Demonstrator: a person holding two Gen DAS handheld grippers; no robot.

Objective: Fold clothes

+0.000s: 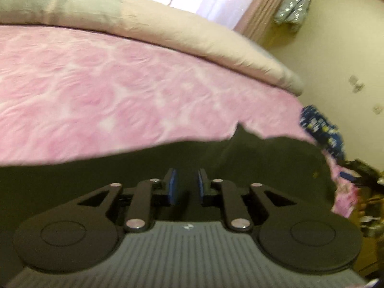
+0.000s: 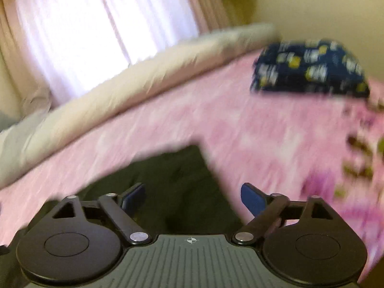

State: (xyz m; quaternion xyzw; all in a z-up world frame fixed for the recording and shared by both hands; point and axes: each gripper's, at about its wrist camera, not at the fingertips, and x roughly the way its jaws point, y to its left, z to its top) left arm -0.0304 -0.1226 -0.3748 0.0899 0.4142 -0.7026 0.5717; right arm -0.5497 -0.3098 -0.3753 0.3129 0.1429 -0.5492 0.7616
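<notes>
Surface: pink rose-patterned bedspread (image 1: 100, 91) covers the bed, which fills both views.
Near garment: dark olive-black cloth garment (image 1: 180, 153) is spread flat at the near edge, under both grippers.
Left gripper (image 1: 186, 187): blue-padded jaws are seen narrowly parted over the dark cloth; whether fabric is pinched cannot be told.
Right gripper (image 2: 193, 198): jaws are held wide apart above the cloth, nothing is held.
Folded item: navy printed cloth bundle (image 2: 309, 66) lies far right on the bedspread, well apart.
Far edge: beige quilted duvet (image 2: 144, 79) is rolled along the far side, below pale pink curtains (image 2: 96, 24).
Step advice: both views are motion-blurred; an edge should be pinched by both grippers level, then carried over evenly so no crease is trapped.
Writing: none can be read; only small white marks (image 1: 186, 227) are seen on the gripper bodies.
</notes>
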